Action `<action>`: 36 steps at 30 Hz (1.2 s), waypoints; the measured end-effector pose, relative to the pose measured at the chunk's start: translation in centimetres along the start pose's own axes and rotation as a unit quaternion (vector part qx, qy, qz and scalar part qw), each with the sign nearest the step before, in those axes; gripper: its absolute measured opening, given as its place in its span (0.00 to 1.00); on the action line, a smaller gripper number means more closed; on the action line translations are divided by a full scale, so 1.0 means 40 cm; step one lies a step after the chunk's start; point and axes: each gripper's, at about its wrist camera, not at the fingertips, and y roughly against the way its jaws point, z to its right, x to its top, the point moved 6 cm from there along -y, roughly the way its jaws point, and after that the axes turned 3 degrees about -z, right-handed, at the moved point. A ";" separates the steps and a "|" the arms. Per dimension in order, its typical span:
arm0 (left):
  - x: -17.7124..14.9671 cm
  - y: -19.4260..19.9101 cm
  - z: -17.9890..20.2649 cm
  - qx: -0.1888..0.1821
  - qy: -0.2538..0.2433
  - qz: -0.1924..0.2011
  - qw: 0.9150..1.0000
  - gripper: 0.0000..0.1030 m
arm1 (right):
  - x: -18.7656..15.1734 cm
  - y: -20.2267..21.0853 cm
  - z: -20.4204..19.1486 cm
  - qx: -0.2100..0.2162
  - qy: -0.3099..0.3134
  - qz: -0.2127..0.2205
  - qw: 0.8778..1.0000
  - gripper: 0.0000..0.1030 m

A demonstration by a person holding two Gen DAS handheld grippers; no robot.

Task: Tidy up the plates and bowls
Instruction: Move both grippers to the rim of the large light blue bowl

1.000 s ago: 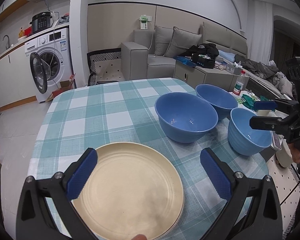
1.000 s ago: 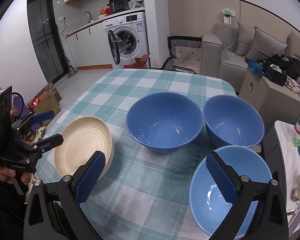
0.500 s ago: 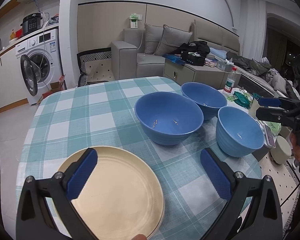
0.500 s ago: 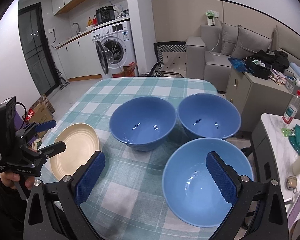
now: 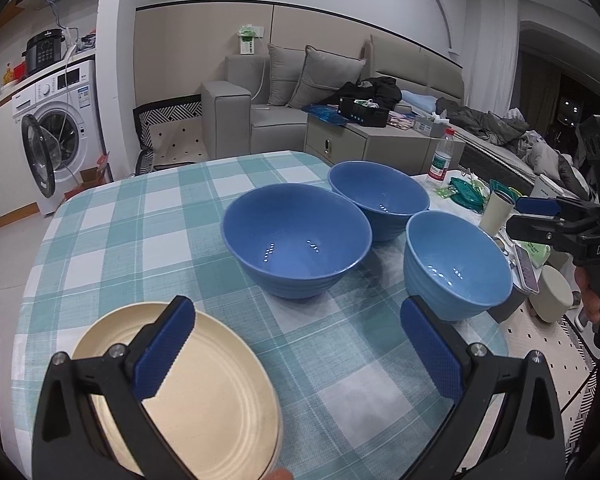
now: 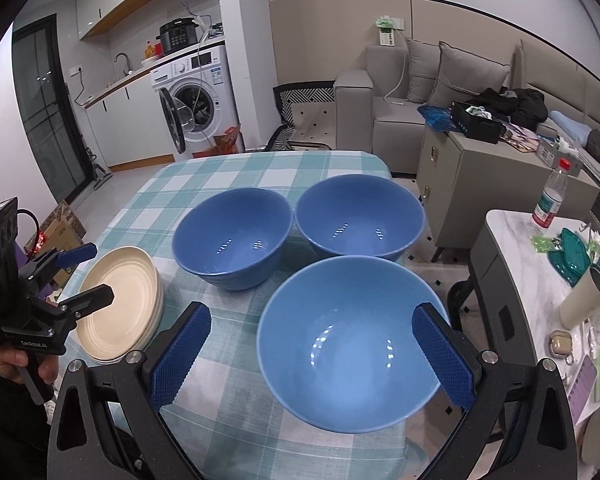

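While both grippers hover over the round table with the green-and-white checked cloth (image 6: 236, 392), the decisive relation is on the right side. The right gripper (image 6: 312, 356) has its blue-padded fingers (image 6: 180, 354) spread wide and empty, and the light blue ribbed bowl (image 6: 350, 340) stands directly ahead of them, with its rim between the two pads in this view. I cannot tell if the pads are at the height of the rim or above it. The right hand is clearly the nearer one to this bowl.

Behind it stand two darker blue bowls: the left one (image 6: 232, 242) and the right one (image 6: 360, 218), side by side and almost touching each other. Each bowl is round, so no long axis matters; only the approach to the rim counts.

The left gripper (image 5: 296, 356) is also open and holds nothing. Its left pad (image 5: 162, 350) is over the stack of cream round plates (image 5: 204, 396), which lies near the table edge at the person's left; the other pad is over bare cloth.

My judgement: the coming move is for the right gripper to take the light blue bowl and nest it into a dark one, a short way forward.
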 end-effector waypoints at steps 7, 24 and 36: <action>0.006 -0.031 0.034 -0.011 -0.006 -0.007 1.000 1.00 | -0.019 0.006 0.041 -0.012 -0.008 -0.004 1.000 0.99; 0.020 -0.077 0.113 -0.030 -0.022 -0.016 0.999 1.00 | -0.047 -0.001 0.111 -0.034 -0.028 -0.013 0.999 0.99; 0.025 -0.116 0.151 -0.034 -0.029 -0.028 0.999 1.00 | -0.071 -0.022 0.150 -0.044 -0.042 -0.023 0.998 0.99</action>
